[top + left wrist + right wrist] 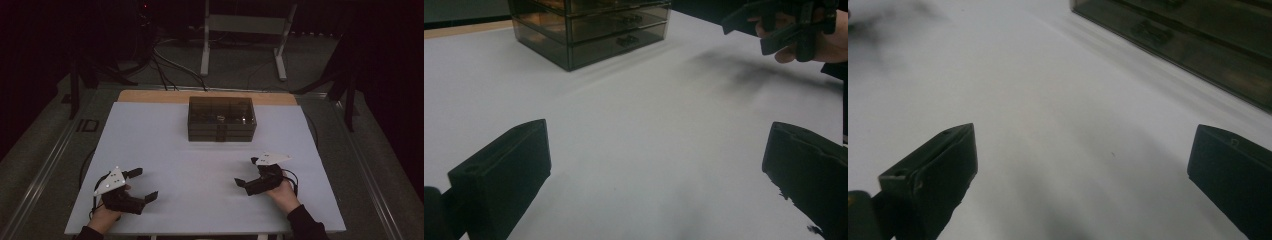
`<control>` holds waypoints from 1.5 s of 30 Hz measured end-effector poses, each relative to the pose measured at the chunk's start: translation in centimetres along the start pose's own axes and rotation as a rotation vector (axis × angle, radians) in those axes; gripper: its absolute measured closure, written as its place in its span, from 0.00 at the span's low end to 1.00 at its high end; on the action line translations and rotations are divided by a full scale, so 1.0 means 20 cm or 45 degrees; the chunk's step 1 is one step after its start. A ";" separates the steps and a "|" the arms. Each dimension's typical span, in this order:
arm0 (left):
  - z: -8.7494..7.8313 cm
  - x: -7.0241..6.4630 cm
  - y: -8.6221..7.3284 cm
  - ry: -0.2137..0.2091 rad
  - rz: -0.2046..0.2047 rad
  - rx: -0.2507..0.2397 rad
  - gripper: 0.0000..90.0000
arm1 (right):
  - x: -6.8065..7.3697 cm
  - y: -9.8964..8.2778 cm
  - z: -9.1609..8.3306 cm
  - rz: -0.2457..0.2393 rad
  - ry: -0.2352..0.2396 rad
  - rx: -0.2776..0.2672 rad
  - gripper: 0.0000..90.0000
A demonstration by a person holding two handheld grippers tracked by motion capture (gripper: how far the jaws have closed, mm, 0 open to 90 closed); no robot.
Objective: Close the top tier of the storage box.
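In the high view, the drawer box [222, 119] is seen at the table's [150, 150] far middle; the left gripper [142, 185] and right gripper [248, 171] are held well short of it, jaws spread, empty.

In the left gripper view, the box [594, 30] is seen ahead, drawers shut.

In the right gripper view, the box [1198, 40] lies nearer. An approach is judged; a drawer handle must be reached next.

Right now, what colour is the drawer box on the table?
Dark, smoky see-through brown; the drawer box shows it best in the left gripper view.
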State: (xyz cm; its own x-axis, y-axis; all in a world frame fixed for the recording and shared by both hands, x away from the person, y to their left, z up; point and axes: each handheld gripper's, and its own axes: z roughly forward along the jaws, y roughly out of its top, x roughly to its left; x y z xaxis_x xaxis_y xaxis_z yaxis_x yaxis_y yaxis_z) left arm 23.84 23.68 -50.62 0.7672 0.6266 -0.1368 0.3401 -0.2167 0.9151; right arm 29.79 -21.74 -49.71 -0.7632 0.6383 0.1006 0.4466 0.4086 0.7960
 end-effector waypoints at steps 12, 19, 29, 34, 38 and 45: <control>0.00 0.00 0.00 -0.001 -0.002 -0.001 0.00 | -0.08 -0.12 -0.17 0.062 -0.069 -0.025 0.00; 0.00 0.00 0.00 -0.003 -0.005 -0.004 0.00 | -0.12 -0.20 -0.26 0.136 -0.125 -0.029 0.00; 0.01 0.00 0.00 0.001 -0.005 0.001 0.00 | -0.14 -0.23 -0.23 0.187 -0.156 -0.012 0.00; 0.01 0.00 0.00 -0.001 -0.005 0.007 0.00 | -0.15 -0.23 -0.23 0.188 -0.151 -0.036 0.00; 0.01 0.00 0.00 0.001 -0.006 0.008 0.00 | -0.14 -0.23 -0.22 0.167 -0.143 -0.030 0.00; 0.01 0.01 0.00 0.002 -0.008 0.009 0.00 | -0.11 -0.23 -0.21 0.128 -0.117 0.010 0.00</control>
State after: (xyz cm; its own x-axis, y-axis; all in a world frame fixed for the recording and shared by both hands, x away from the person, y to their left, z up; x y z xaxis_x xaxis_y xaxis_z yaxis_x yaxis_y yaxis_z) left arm 24.03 23.58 -50.77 0.7643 0.6290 -0.1421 0.3486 -0.2177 0.9116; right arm 27.53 -27.75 -51.10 -0.6688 0.7330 0.1239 0.5224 0.3447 0.7799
